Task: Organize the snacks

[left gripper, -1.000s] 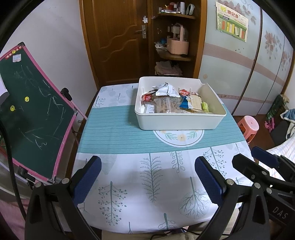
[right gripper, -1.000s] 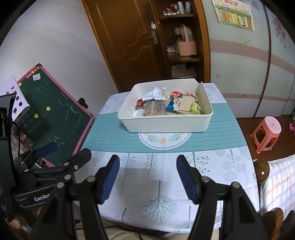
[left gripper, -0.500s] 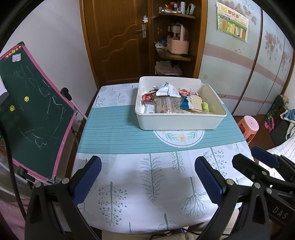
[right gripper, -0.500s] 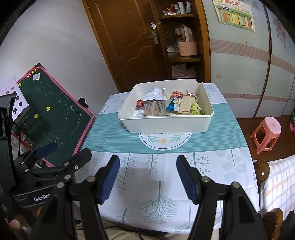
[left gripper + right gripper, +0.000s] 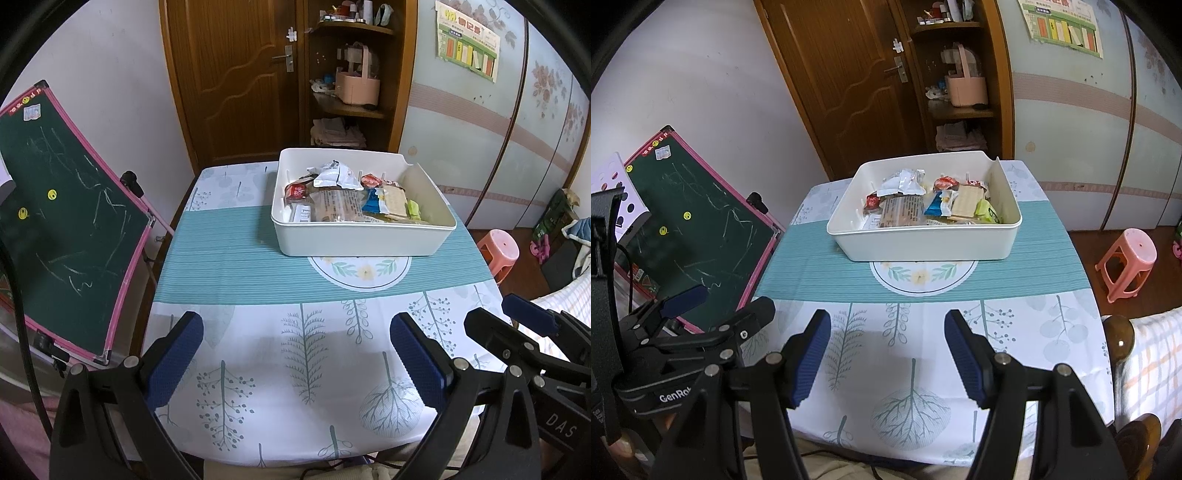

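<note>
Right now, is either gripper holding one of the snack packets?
No. The left gripper and right gripper both hang open over the tablecloth, while the snacks sit in the white bin.

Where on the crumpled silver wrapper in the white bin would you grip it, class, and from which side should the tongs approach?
Grip the silver wrapper by its raised, crinkled upper edge, coming from above. It lies on top of the other snacks, near the far left corner of the white bin, whose upright walls block a sideways approach. One pad on each face of the thin foil should probably pinch it.

Wooden door (image 5: pixel 236 77), chalkboard (image 5: pixel 62 218), pink stool (image 5: pixel 1128 262)
</note>
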Demonstrator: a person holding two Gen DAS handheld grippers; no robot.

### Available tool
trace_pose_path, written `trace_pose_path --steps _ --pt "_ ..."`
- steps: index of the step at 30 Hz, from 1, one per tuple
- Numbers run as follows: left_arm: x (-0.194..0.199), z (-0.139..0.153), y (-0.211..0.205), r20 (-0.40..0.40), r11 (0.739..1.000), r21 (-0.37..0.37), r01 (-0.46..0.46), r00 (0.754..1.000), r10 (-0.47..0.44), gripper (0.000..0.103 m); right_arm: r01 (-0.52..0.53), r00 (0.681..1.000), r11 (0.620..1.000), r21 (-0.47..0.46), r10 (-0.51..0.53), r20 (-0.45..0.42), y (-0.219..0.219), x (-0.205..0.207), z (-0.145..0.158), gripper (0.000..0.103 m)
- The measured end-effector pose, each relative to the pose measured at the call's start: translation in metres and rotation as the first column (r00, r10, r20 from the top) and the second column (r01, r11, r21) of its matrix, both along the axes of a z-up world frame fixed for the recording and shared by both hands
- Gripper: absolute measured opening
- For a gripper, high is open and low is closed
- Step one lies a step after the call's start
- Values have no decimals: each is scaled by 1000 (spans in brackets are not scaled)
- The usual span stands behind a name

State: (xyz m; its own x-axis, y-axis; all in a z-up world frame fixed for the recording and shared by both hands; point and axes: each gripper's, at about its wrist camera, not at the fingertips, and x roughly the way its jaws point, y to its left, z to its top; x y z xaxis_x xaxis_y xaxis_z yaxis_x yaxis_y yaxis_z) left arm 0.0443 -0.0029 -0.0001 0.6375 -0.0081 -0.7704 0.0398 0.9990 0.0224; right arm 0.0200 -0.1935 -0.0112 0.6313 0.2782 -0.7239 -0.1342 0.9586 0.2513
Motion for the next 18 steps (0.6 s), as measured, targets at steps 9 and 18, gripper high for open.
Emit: trace_pose_path --steps 9,18 --pt "1 -4 1 -13 1000 -6 -5 1000 5 101 -3 1000 1000 6 3 -13 2 2 -7 65" --pt "2 -8 0 -28 1000 -9 -10 1000 10 101 -6 1000 1000 12 7 -28 -1 5 -13 65"
